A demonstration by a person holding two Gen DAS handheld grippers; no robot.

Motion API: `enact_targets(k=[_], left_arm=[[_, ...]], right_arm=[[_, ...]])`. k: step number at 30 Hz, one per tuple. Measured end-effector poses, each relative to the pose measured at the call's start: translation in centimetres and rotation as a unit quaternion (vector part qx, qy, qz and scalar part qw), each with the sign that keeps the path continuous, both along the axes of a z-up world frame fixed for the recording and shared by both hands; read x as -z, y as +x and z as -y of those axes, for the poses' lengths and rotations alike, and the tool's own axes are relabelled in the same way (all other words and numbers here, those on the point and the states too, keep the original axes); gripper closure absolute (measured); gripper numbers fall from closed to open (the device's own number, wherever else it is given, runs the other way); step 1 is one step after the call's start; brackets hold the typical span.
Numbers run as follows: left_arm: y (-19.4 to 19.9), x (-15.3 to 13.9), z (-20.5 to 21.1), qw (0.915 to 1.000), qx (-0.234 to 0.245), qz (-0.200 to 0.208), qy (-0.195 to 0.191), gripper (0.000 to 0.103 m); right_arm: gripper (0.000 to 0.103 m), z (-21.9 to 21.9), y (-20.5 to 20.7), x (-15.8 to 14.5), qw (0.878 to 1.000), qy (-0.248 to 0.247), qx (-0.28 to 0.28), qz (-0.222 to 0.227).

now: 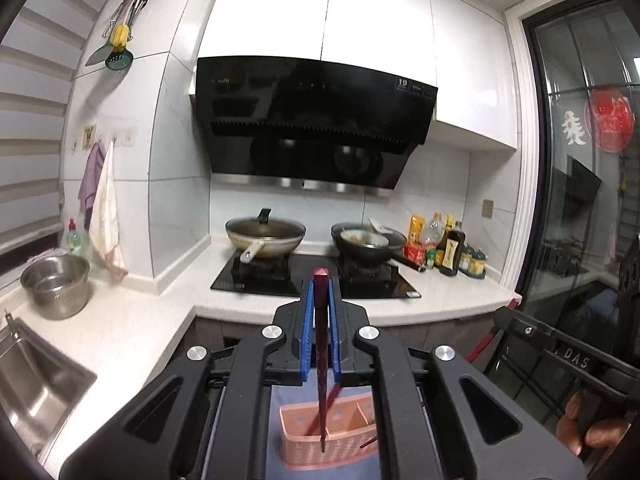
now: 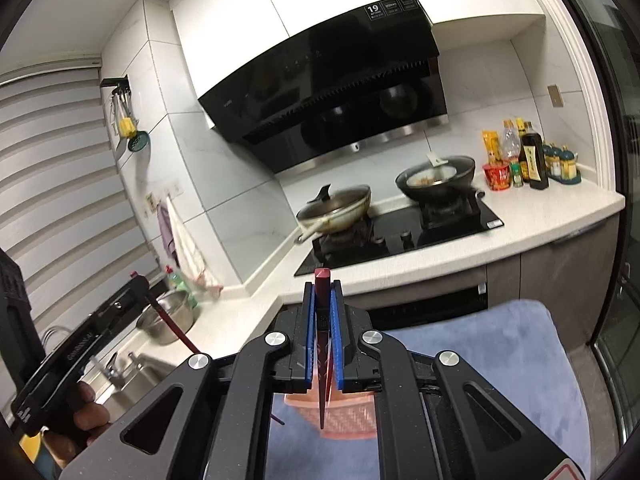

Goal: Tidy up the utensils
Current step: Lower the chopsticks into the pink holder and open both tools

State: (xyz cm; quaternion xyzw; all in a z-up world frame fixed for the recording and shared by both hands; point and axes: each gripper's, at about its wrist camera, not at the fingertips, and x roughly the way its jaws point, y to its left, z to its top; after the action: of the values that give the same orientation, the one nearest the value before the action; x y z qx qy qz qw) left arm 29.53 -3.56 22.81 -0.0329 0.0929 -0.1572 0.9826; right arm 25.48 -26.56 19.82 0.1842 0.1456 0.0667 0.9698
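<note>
- Clearly, the left claw (image 1: 319, 308) is clenched on one dark red chopstick (image 1: 320, 344), its blue fingers (image 1: 307, 320) pressing it from both sides.
- Likewise, the right claw (image 2: 322, 316) grips a second chopstick (image 2: 322, 356) in the same way.
- Both chopstick tips point down into the one pink basket (image 1: 344, 450), which has several compartments.
- This basket stands on a blue towel (image 2: 492, 356).
- Two pans (image 1: 264, 236) sit on the stove (image 1: 316, 276) behind.

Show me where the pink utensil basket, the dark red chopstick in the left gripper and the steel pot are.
pink utensil basket (image 1: 308, 446): left wrist view, front wall.
dark red chopstick (image 1: 320, 304): left wrist view, upper shaft between the blue pads.
steel pot (image 1: 56, 288): left wrist view, outer wall.
</note>
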Motion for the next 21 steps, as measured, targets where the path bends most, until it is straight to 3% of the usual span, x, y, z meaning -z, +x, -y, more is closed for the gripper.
enact_targets(k=[12, 21], left_arm=[[5.8, 3.4, 0.7, 0.9995, -0.016, -0.026, 0.008, 0.096], [7.9, 6.5, 0.8, 0.9977, -0.021, -0.062, 0.013, 0.096]], right_arm=[[0.094, -0.2, 7.6, 2.5, 0.999, -0.023, 0.018, -0.029], [0.094, -1.1, 10.0, 5.6, 0.997, -0.037, 0.006, -0.064]])
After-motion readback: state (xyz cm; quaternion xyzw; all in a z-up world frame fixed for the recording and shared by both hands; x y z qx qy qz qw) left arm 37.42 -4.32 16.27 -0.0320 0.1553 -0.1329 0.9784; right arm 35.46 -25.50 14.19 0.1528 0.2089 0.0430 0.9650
